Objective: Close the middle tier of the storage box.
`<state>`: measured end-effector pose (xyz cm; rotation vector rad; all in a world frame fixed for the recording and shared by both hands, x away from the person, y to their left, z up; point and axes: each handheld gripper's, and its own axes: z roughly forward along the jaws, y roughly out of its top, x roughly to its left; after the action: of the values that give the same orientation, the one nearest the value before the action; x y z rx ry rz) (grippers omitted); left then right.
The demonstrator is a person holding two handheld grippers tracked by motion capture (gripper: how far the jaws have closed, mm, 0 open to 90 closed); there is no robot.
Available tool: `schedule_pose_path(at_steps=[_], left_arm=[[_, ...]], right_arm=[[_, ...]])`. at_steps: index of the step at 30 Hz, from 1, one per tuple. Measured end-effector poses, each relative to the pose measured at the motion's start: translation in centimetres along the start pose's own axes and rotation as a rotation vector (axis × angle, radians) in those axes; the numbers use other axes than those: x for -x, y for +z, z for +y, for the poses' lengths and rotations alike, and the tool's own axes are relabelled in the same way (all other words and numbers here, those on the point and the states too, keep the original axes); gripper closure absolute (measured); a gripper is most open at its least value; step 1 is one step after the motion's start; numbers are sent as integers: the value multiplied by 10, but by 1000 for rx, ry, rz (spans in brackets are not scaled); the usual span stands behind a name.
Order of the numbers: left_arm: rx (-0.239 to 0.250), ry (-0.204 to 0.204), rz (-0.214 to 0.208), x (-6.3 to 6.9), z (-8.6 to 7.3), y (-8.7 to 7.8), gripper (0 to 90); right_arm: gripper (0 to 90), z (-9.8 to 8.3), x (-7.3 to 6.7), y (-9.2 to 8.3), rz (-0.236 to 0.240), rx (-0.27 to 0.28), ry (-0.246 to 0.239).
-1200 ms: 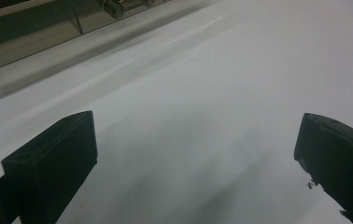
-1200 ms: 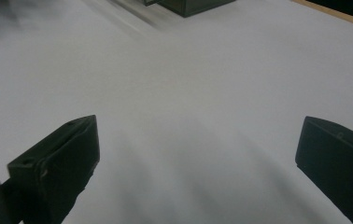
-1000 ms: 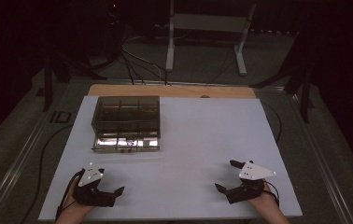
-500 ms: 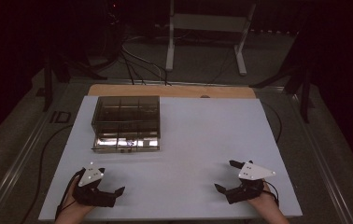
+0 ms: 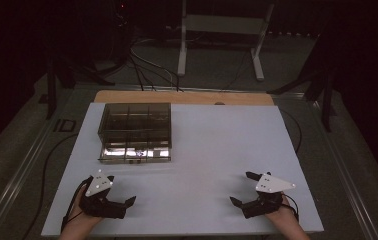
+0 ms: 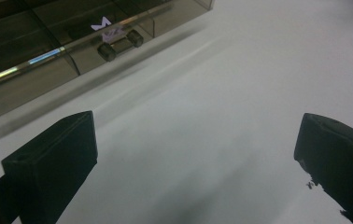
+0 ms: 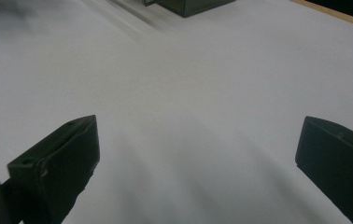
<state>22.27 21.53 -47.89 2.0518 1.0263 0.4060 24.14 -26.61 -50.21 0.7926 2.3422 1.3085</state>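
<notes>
Nothing has moved: left gripper (image 5: 123,201) and right gripper (image 5: 242,189) rest spread near the compartment box (image 5: 135,132)

Right gripper (image 7: 198,163) low over the white table top (image 7: 202,84), its two black jaws wide apart with bare surface between them, corner of a dark box (image 7: 193,5) far ahead of the jaws, wooden edge strip (image 7: 333,13) to the box's right

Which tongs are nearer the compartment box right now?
Left. The left tongs sit just short of the compartment box, near its front edge; the right tongs are well off across the white board.
</notes>
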Motion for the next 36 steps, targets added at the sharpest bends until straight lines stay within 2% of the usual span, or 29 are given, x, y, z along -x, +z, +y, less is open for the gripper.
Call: schedule_pose_path(at_steps=[3, 8, 9, 12, 14, 17, 21, 23, 25, 28, 30, 36], left_arm=[[4, 10, 7, 0, 3, 1, 0], [2, -2, 34, -1, 7, 4, 0], [-3, -6, 52, -1, 8, 6, 0], [-4, -26, 59, -3, 10, 9, 0], [8, -54, 51, -5, 11, 10, 0], [7, -43, 91, -6, 12, 13, 0], [25, -64, 105, -10, 13, 16, 0], [19, -54, 132, -10, 14, 19, 0], [18, -62, 162, -10, 14, 23, 0], [25, -72, 169, -12, 14, 27, 0], [17, -76, 199, -12, 15, 32, 0], [-42, -109, 211, -13, 19, 39, 0]], right_arm=[[1, 0, 0, 0, 1, -2, -3], [1, 0, 0, 0, 1, -2, -2], [1, 0, 0, 0, 0, -2, -2], [1, 0, 0, 0, 2, -1, -2], [1, 0, 0, 0, 3, -4, -3], [1, 0, 0, 0, 2, -2, -3], [1, 0, 0, 0, 2, -5, -3], [1, 0, -1, 1, 3, -6, -3], [1, 0, -1, 1, 2, -6, -4], [1, 0, -1, 0, 1, -5, -4], [1, 0, 0, 0, 1, -4, -4], [1, 0, 0, 0, 3, -7, -4]])
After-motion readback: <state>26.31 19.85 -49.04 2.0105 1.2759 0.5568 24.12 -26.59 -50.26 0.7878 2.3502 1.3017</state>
